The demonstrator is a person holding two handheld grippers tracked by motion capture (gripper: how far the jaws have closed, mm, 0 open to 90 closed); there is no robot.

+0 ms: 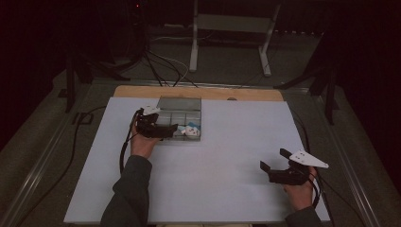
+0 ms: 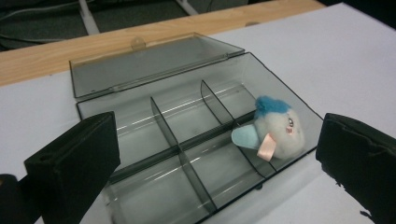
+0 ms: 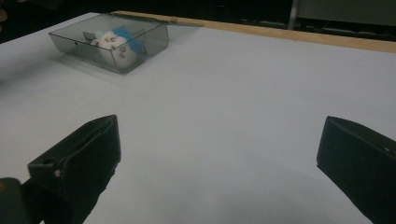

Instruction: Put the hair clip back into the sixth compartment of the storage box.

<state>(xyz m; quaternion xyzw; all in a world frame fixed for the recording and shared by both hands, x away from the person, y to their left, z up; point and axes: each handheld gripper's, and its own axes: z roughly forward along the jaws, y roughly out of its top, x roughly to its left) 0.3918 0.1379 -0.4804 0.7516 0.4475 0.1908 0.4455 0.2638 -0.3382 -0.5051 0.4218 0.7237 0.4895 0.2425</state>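
Note:
A clear grey compartment box [image 1: 178,113] lies on the white table [image 1: 227,161] with its lid folded back. A small white plush toy with blue hair [image 1: 191,131] sits in the box's near right corner compartment. In the left gripper view the toy [image 2: 274,130] lies in that compartment of the box [image 2: 187,140], and the other compartments look empty. My left gripper [image 1: 168,126] is open, its jaws over the box's near left part, holding nothing. My right gripper [image 1: 273,159] is open at the table's near right, far from the box [image 3: 112,39] and toy [image 3: 116,44].
A wooden strip [image 1: 198,92] runs along the table's far edge behind the box. Beyond it stand a white metal frame [image 1: 231,28] and cables [image 1: 161,66] on the floor. Dark stands flank the table.

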